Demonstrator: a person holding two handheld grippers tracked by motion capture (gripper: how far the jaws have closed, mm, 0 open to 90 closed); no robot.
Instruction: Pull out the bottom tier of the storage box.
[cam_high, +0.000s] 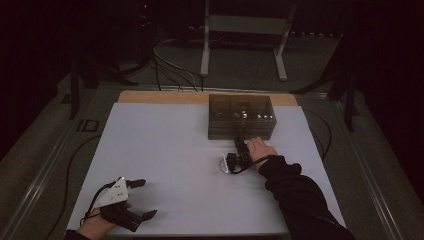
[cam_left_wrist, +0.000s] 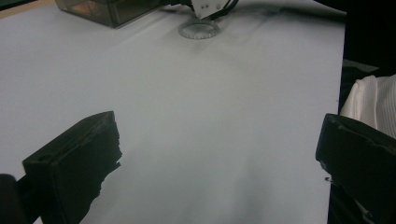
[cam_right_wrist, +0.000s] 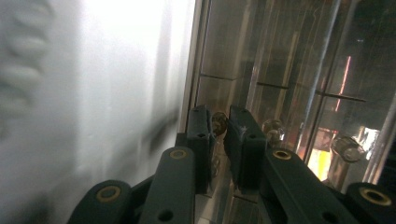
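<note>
- Step in hand: the right gripper (cam_high: 242, 146) stands at the front face of the smoked clear box (cam_high: 241, 116), tips against its lower edge. In the right gripper view (cam_right_wrist: 219, 140) its jaws are nearly together, pinching what looks like a small knob (cam_right_wrist: 219, 122) on a drawer front of the box (cam_right_wrist: 289, 84). I judge this to be a grip taken for pulling the drawer out.
- Location of the work: the box sits at the far middle of the white table (cam_high: 165, 165), with the right hand (cam_high: 261, 150) directly before it. Further round knobs (cam_right_wrist: 273, 129) show beside the one gripped, so the box seems to have several drawers.
- Next move, as judged: a straight pull toward the person, square to the box face, with the pinch kept firm. The knob is small and smooth, so a slip is the main risk. The box may also slide with nothing bracing it.
- Left gripper (cam_high: 137, 199): resting at the near left corner of the table, jaws wide apart and holding nothing. It is well clear of the box.
- Other items: a white toothed ring (cam_left_wrist: 199, 29) lies flat on the table just beside the right gripper, on the near side. It sits close to the pull path and could be knocked.
- The trailing cable (cam_high: 247, 167) loops near the ring.
</note>
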